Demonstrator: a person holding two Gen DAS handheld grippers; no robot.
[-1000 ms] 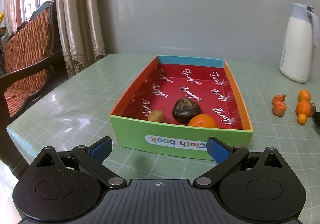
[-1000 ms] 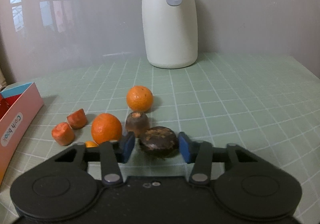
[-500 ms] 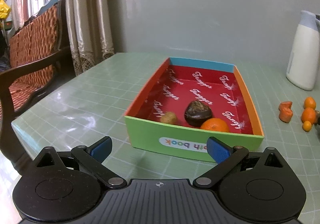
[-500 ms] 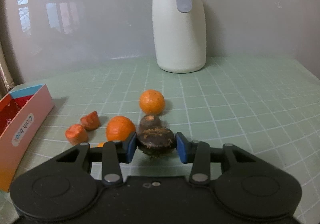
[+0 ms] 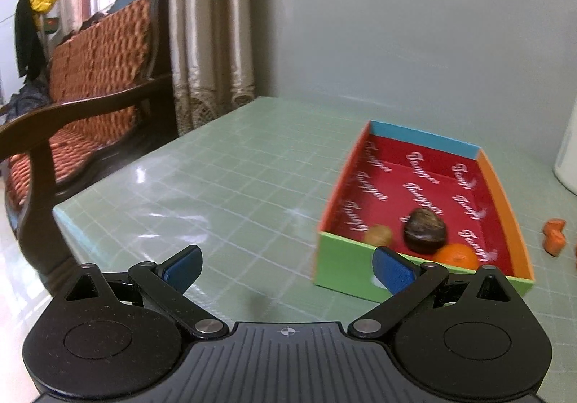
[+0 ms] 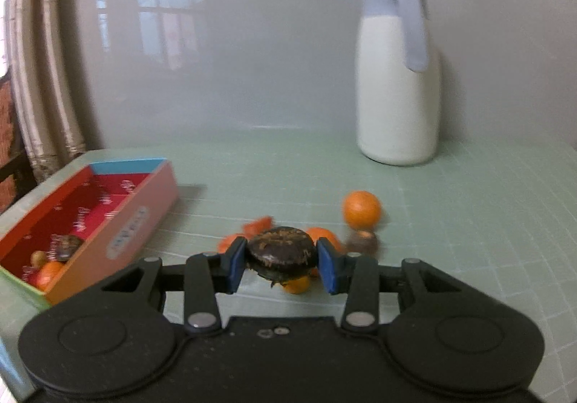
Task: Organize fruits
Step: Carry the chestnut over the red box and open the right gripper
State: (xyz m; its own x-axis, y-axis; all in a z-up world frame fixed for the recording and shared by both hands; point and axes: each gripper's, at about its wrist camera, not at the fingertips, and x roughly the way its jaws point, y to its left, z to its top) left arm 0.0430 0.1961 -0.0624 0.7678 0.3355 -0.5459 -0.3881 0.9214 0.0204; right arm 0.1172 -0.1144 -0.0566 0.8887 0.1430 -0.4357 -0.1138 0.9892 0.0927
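My right gripper [image 6: 282,265] is shut on a dark brown water chestnut [image 6: 280,251], held up off the table. Behind it lie orange mandarins [image 6: 361,209], carrot pieces [image 6: 256,225] and another small brown chestnut [image 6: 362,243], partly hidden by the held one. The colourful cardboard box [image 6: 137,219] lies to the left, with a dark chestnut, a small tan fruit and a mandarin inside. In the left wrist view the same box [image 5: 342,269] sits at right, holding a dark chestnut [image 5: 424,230], a tan fruit [image 5: 378,235] and a mandarin [image 5: 457,256]. My left gripper [image 5: 286,268] is open and holds nothing.
A white thermos jug [image 6: 396,78] stands against the wall at the back right. A wooden bench with orange cushions [image 5: 90,85] and curtains [image 5: 212,24] lie beyond the table's left edge. Carrot pieces [image 5: 554,240] lie right of the box.
My right gripper closed on the dark chestnut, lifted it and swung left, bringing the box into view. My left gripper swung left, so the box moved to the right of its view.
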